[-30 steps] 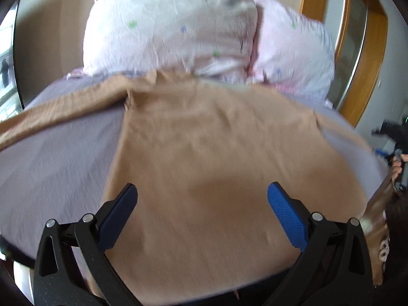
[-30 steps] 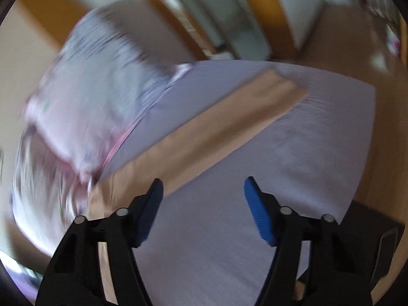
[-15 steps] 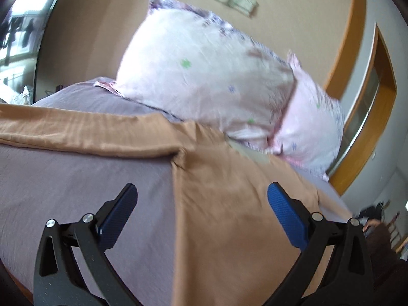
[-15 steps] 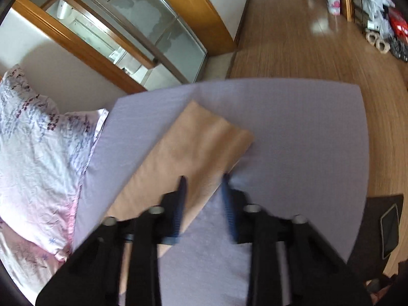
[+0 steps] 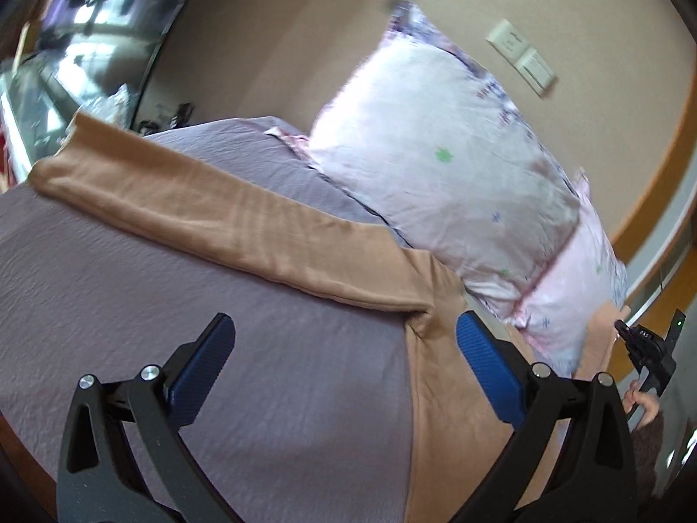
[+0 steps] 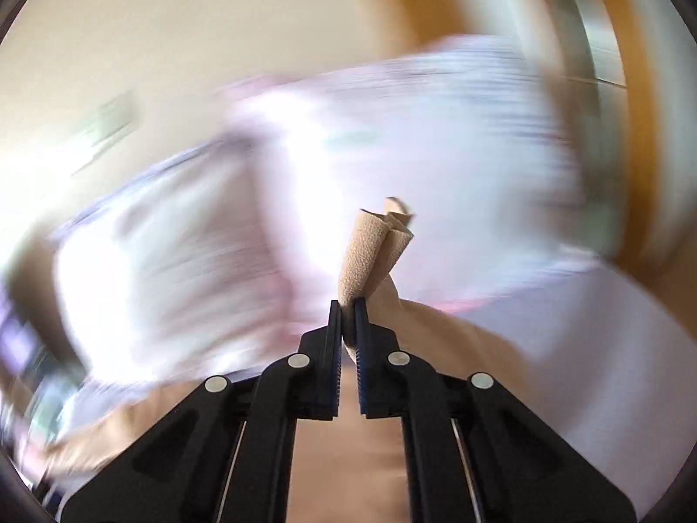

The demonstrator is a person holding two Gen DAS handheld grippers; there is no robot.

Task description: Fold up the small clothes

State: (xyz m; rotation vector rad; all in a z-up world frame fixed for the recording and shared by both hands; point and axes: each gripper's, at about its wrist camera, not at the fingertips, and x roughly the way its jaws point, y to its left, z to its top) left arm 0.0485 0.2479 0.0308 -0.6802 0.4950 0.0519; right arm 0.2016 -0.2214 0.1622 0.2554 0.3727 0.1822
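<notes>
A tan long-sleeved top (image 5: 453,401) lies spread on the purple bed sheet (image 5: 270,392). Its left sleeve (image 5: 209,213) stretches flat toward the far left. My left gripper (image 5: 344,348) is open and empty, hovering above the sheet near the armpit of that sleeve. My right gripper (image 6: 347,305) is shut on the bunched end of the other sleeve (image 6: 374,248) and holds it lifted above the top's body. The right wrist view is heavily blurred by motion.
Two pale floral pillows (image 5: 448,165) lean on the beige wall at the head of the bed. A window (image 5: 65,43) is at the far left, a wooden door frame (image 5: 649,200) at the right. My right hand and its gripper show at the right edge (image 5: 644,348).
My right gripper closed on the right sleeve's end and lifted it off the sheet, swinging fast toward the pillows. My left gripper turned left, from the top's body to its left sleeve.
</notes>
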